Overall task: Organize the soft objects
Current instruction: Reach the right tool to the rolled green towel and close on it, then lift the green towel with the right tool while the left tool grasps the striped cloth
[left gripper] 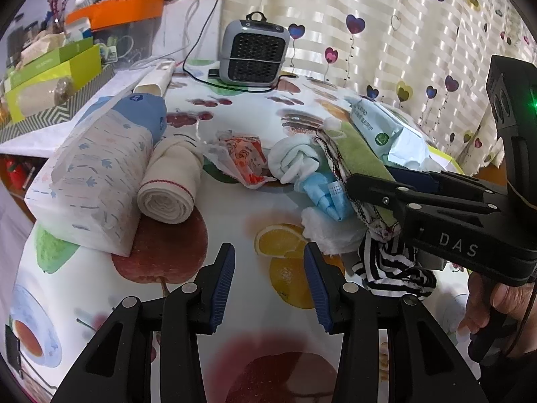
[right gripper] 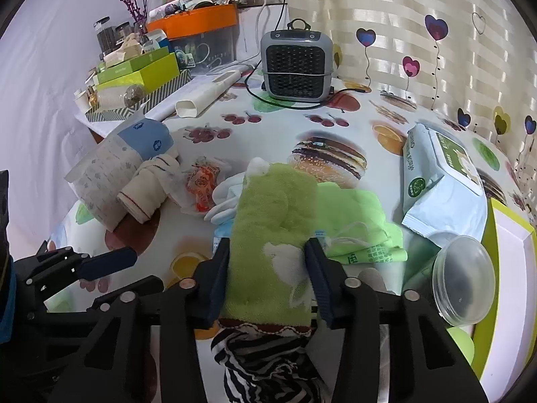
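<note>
The right gripper (right gripper: 266,275) is straddling the green sock (right gripper: 268,221) with its jaws apart, so it should be closing squarely on that sock alone, clear of the striped cloth (right gripper: 261,362) beneath, while the left gripper (left gripper: 268,282) is idling open and empty.

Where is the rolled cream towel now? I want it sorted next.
In the left wrist view, the rolled cream towel lies left of centre, against the tissue pack, with the orange snack packet to its right.

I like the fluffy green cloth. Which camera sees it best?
The right wrist view: the green cloth fills the middle, lying between the right gripper fingers, face-on. The left wrist view shows only a thin green strip, seen edge-on and partly hidden behind that gripper.
</note>
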`<state>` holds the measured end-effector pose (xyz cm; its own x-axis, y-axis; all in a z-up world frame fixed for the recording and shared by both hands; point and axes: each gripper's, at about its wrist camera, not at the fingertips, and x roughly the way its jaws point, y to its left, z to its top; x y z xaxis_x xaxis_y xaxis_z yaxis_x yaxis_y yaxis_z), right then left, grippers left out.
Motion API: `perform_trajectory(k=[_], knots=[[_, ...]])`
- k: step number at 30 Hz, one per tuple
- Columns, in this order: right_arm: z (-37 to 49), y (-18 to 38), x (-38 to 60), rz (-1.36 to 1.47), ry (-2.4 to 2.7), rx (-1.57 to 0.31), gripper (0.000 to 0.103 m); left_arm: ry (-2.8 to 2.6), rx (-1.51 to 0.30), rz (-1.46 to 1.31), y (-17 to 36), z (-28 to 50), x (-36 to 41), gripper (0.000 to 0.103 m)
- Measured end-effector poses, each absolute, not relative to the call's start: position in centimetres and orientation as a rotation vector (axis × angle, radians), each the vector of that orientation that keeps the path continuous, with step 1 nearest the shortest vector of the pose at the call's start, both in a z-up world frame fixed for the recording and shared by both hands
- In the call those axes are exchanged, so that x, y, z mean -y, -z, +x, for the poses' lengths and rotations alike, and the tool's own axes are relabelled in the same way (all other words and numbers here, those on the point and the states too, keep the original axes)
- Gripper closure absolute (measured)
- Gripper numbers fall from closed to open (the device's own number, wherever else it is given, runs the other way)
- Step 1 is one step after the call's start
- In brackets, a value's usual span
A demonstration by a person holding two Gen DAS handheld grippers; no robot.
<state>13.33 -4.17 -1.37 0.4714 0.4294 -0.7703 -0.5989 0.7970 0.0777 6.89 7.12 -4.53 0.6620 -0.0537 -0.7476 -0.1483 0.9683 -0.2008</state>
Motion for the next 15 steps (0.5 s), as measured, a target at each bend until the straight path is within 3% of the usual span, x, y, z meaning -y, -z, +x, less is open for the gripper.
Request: perform_trajectory(k=[5, 15], knots=[[13.0, 0.8, 4.6, -0.201, -0.654, -0.86, 0.07, -0.056, -0.844, -0.255, 4.4, 6.8, -7.0, 0.061], [11.5, -2.1, 6.8, -0.145, -0.664, -0.774, 0.071, -0.031, -0.828, -0.252, 3.6, 5.8, -5.9, 0.061]])
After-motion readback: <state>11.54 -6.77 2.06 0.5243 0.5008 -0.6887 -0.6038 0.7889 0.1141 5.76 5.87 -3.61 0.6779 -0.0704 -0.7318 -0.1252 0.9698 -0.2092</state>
